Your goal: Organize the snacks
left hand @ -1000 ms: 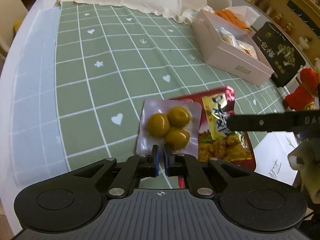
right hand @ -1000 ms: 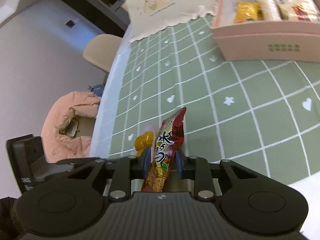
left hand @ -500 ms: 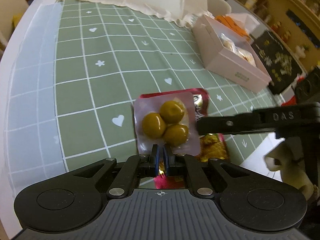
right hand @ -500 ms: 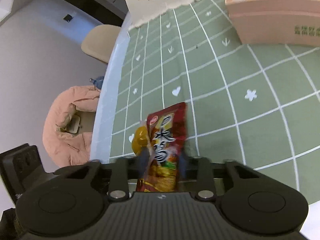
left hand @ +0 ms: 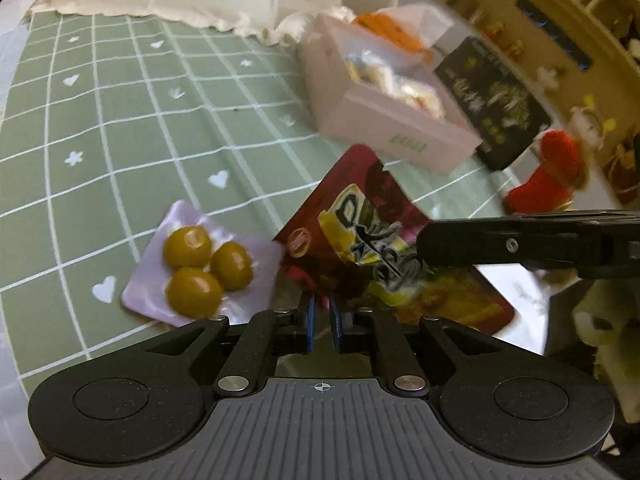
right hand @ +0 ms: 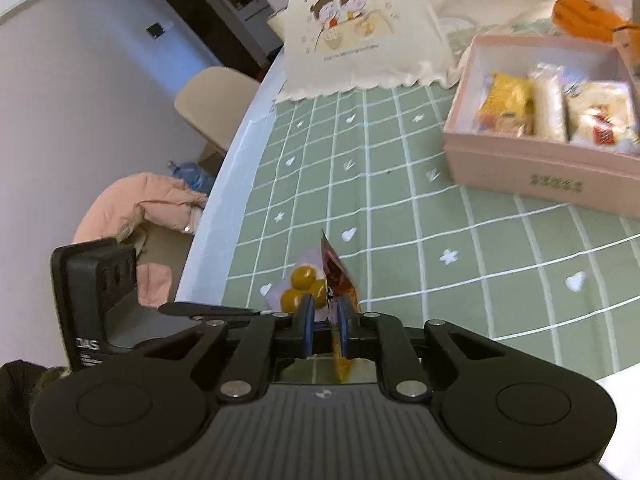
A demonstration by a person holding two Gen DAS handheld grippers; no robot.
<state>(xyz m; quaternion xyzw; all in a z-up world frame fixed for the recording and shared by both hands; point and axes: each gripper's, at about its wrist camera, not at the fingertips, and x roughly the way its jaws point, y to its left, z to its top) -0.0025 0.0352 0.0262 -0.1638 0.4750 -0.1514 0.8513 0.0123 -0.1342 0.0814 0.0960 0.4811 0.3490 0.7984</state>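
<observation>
My right gripper (right hand: pixel 323 320) is shut on a red snack bag (right hand: pixel 334 268), which hangs edge-on between the blue pads, above the green checked tablecloth (right hand: pixel 400 216). In the left wrist view the same red bag (left hand: pixel 360 224) is tilted in the air, and one of the right gripper's fingers (left hand: pixel 520 244) crosses it from the right. A clear pouch with three yellow-green balls (left hand: pixel 196 272) lies flat on the cloth, left of my left gripper (left hand: pixel 322 316). That gripper is shut, with nothing visible between its pads.
A pink box (right hand: pixel 540 176) holding several wrapped snacks stands at the back right. A cartoon-printed food cover (right hand: pixel 360 28) sits at the far edge. A black packet (left hand: pixel 492 104) and a red plush (left hand: pixel 552 168) lie beyond the box. The table's rounded edge (right hand: pixel 224 208) runs left, with chairs past it.
The right gripper's jaws have shut on the red bag and lifted it off the cloth. The left gripper has swung right, so the pouch now lies to its left.
</observation>
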